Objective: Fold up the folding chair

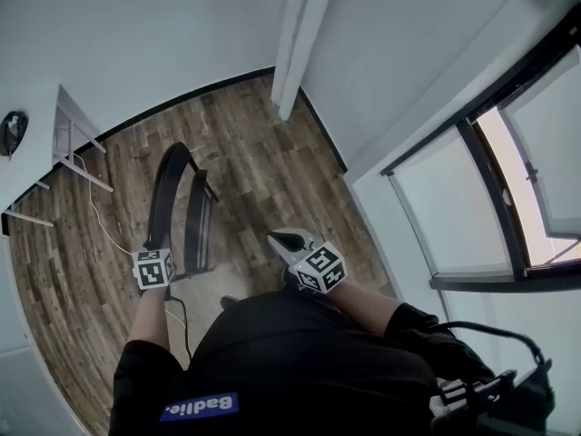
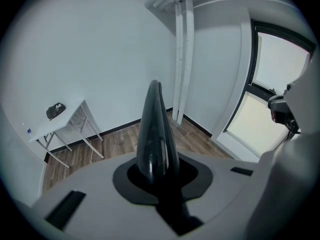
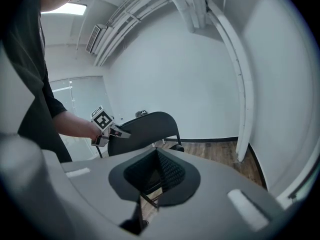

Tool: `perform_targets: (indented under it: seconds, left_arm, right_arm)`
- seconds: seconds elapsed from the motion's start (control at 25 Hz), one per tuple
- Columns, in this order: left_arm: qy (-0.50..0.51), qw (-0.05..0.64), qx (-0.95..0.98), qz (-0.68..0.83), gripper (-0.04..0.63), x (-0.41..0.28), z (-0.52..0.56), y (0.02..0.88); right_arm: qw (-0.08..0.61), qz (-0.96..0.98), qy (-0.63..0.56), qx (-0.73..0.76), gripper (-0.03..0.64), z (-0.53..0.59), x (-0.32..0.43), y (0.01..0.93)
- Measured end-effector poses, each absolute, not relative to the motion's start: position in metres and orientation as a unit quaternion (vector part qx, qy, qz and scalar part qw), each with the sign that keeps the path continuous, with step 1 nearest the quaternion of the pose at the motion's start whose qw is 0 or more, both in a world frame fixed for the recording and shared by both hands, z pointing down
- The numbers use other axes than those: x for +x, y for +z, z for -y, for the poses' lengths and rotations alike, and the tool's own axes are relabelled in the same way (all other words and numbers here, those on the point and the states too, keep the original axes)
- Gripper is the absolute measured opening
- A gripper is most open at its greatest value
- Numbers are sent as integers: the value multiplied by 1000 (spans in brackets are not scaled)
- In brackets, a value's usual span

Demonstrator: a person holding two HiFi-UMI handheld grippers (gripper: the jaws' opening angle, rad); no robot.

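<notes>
Two jobs: steady the backrest (image 1: 162, 184) in the clamped left gripper (image 1: 159, 252); nudge the seat (image 1: 198, 230) at nine o'clock with the shut, empty right gripper (image 1: 281, 240).

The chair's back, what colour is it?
The folding chair's backrest is black, clearest in the right gripper view.

The place is a bare, office-like room with almost no furnishings: plain white walls (image 1: 163, 34), a wood-plank floor (image 1: 272, 180) edged by a black baseboard (image 1: 182, 98), and large dark-framed windows (image 1: 454, 207). White pipes (image 1: 295, 44) run exposed up one wall, a flat light panel (image 3: 70, 9) sits in the ceiling, and a small white worktop (image 2: 70, 113) on thin legs stands against the wall.
</notes>
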State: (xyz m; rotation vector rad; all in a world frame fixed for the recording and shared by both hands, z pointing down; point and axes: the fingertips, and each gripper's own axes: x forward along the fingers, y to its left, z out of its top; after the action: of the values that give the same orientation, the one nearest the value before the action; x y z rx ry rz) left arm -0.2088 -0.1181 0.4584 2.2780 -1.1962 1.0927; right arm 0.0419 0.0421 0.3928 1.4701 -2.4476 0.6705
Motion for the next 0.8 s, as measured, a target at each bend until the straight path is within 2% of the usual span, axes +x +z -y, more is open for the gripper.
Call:
perform_targets:
  seconds: [0.8]
  left_arm:
    - [386, 165, 805, 420, 57, -213, 115, 456]
  right_arm:
    - [104, 833, 235, 491, 2, -26, 31, 397]
